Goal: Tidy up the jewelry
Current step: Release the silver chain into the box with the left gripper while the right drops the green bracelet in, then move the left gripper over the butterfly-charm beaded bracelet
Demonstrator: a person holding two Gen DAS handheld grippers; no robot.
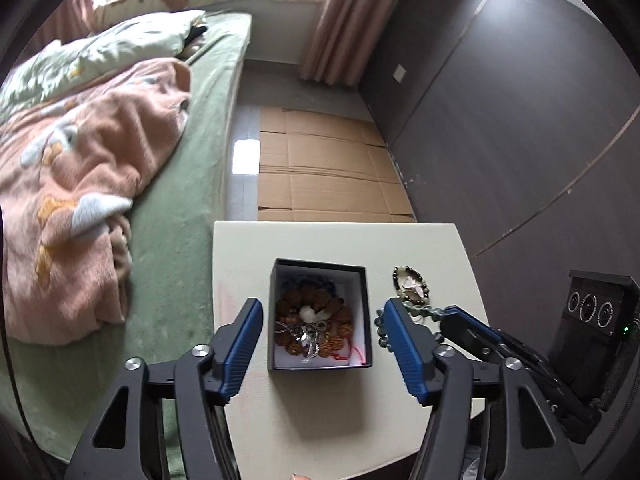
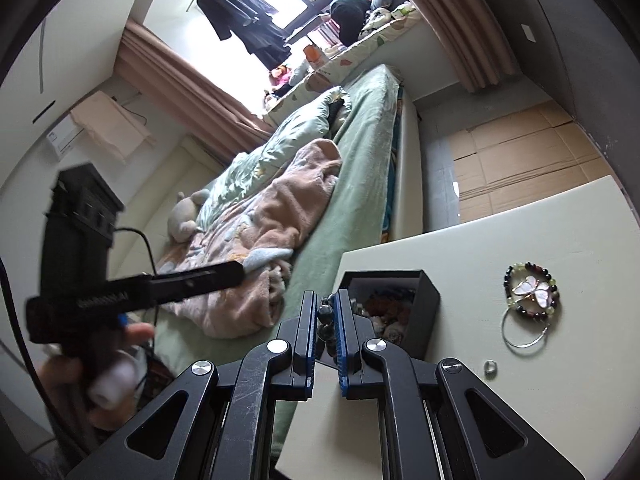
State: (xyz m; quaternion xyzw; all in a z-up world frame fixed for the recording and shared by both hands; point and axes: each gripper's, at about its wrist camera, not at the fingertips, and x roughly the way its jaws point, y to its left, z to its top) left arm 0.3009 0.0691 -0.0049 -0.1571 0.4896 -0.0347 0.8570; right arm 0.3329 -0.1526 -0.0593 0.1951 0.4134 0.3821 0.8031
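Observation:
A black jewelry box (image 1: pixel 320 316) sits open on the white table (image 1: pixel 320 420), holding brown bead bracelets, a white stone and silver pieces. My left gripper (image 1: pixel 320 344) is open, its fingers either side of the box, just above it. My right gripper (image 2: pixel 325 320) is shut on a dark green bead bracelet (image 2: pixel 326 320), held next to the box (image 2: pixel 424 300); in the left wrist view the bracelet (image 1: pixel 424 312) hangs from the right gripper (image 1: pixel 448 316). A beaded bracelet with a butterfly charm (image 2: pixel 532 290), a silver hoop (image 2: pixel 524 330) and a small ring (image 2: pixel 490 367) lie on the table.
A bed with green sheet (image 1: pixel 192 200) and pink blanket (image 1: pixel 80 200) lies left of the table. Flattened cardboard (image 1: pixel 328 164) covers the floor beyond it. A grey wall (image 1: pixel 500 120) stands to the right. The butterfly bracelet (image 1: pixel 412 284) lies right of the box.

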